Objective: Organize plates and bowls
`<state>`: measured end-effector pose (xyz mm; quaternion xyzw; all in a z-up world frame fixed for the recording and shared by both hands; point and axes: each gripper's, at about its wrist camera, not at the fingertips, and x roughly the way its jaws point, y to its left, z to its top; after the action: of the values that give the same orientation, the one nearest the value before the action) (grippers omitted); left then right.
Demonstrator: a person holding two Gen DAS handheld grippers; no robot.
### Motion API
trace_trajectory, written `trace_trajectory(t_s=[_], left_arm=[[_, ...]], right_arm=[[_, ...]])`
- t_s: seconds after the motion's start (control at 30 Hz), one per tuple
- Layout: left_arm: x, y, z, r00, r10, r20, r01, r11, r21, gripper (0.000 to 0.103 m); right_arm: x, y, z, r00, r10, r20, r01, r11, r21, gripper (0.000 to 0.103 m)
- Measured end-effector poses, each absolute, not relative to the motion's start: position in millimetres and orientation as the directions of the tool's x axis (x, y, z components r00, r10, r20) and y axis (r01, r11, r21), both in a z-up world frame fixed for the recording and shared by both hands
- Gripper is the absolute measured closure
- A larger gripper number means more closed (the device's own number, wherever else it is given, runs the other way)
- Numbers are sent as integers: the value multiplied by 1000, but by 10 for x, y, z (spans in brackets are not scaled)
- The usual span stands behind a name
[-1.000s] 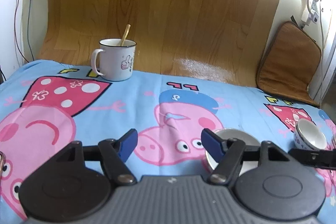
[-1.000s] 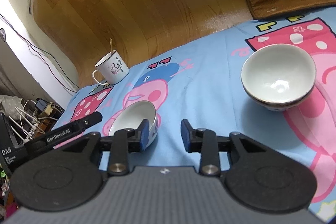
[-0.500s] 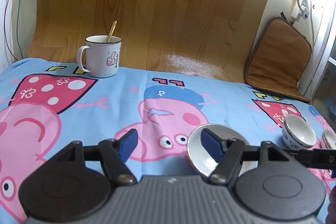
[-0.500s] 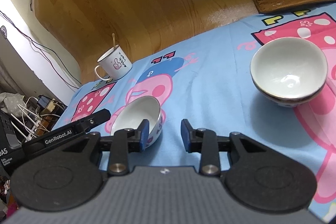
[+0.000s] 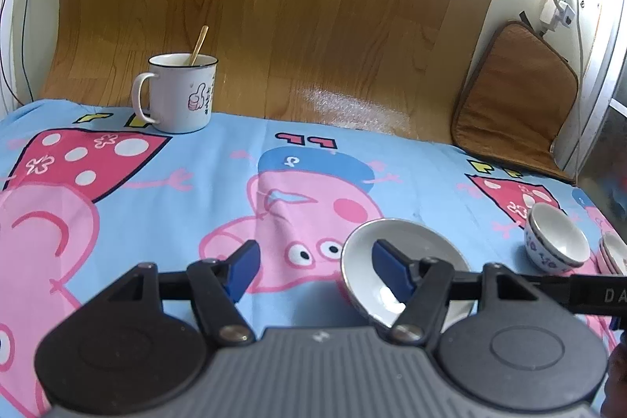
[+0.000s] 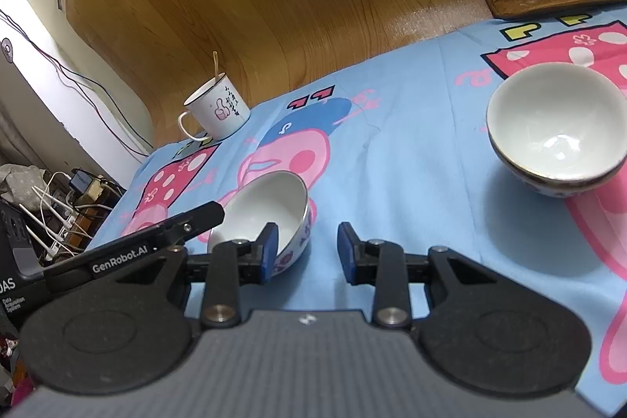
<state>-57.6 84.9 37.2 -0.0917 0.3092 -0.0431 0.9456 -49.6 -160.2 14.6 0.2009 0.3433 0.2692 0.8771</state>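
A white bowl with blue pattern (image 5: pixel 407 253) (image 6: pixel 270 206) rests tilted on the blue cartoon cloth. My left gripper (image 5: pixel 315 267) is open; its right fingertip sits in front of the bowl's inside, the left one over bare cloth. My right gripper (image 6: pixel 307 251) is open; its left fingertip is at the same bowl's near rim. A second white bowl (image 6: pixel 556 128) (image 5: pixel 556 241) sits on the cloth to the right, stacked in another. Pink-rimmed dishes (image 5: pixel 615 253) lie at the far right edge.
A white mug with a spoon (image 5: pixel 178 93) (image 6: pixel 217 108) stands at the back left of the cloth. A brown cushion (image 5: pixel 513 96) leans at the back right. A wood-pattern sheet (image 5: pixel 274 6) curves up behind. Cables and clutter (image 6: pixel 58 190) lie off the table's left.
Both grippers have shifted slightly; the tilted bowl now sits a little more inside the left gripper's right fingertip. Both stay open.
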Motion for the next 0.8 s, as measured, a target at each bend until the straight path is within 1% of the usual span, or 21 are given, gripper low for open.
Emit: trace_trajectory(t_s=[0.8], left_arm=[[-555,855,268,787,-153,-598,25,976,-216,40]], right_arm=[[-465,-1503,110,603,612,-513,-342,778,527,66]])
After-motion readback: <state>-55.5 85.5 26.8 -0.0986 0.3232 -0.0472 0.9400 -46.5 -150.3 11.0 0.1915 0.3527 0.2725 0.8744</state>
